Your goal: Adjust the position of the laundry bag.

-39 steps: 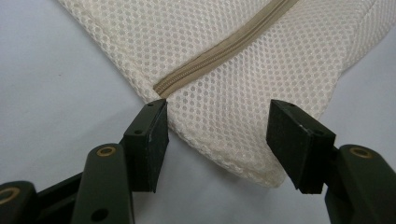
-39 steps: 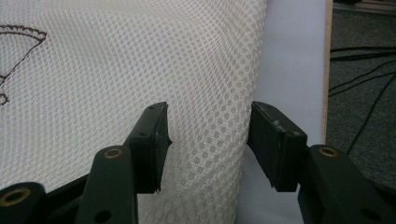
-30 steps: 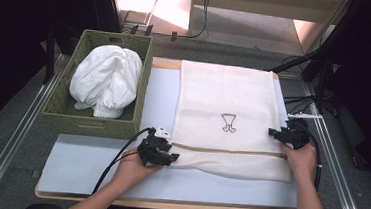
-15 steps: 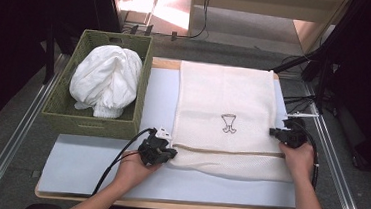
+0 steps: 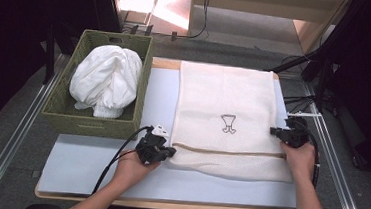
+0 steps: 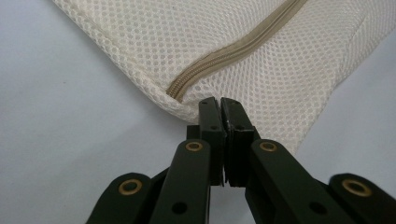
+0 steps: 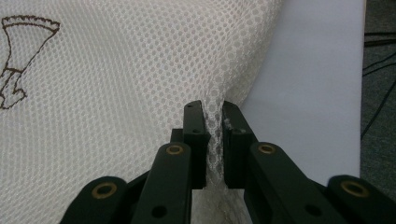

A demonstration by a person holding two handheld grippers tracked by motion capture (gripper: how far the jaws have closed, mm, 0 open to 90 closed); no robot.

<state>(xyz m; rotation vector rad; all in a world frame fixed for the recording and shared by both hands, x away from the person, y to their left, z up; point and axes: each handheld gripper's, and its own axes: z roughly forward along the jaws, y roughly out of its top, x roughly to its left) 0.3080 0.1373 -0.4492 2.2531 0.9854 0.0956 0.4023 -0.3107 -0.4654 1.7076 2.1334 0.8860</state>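
The soft, limp mesh bag (image 5: 227, 118) was pinched at opposite edges by the left gripper (image 6: 219, 105) and right gripper (image 7: 212, 112), their jaws having just closed.

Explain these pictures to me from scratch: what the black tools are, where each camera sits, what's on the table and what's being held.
A person sits at a table holding a black two-jawed tool in each hand. The wide picture looks down from above; the two close-ups come from cameras riding on the tools, looking along their jaws. On the table lies a cream mesh bag with a tan zipper and a small brown drawing. Beside it, a green basket holds white cloth. The left claw has just closed at the bag's edge near the zipper's end; whether it pinches mesh is unclear. The right claw has just closed on mesh at the opposite edge.
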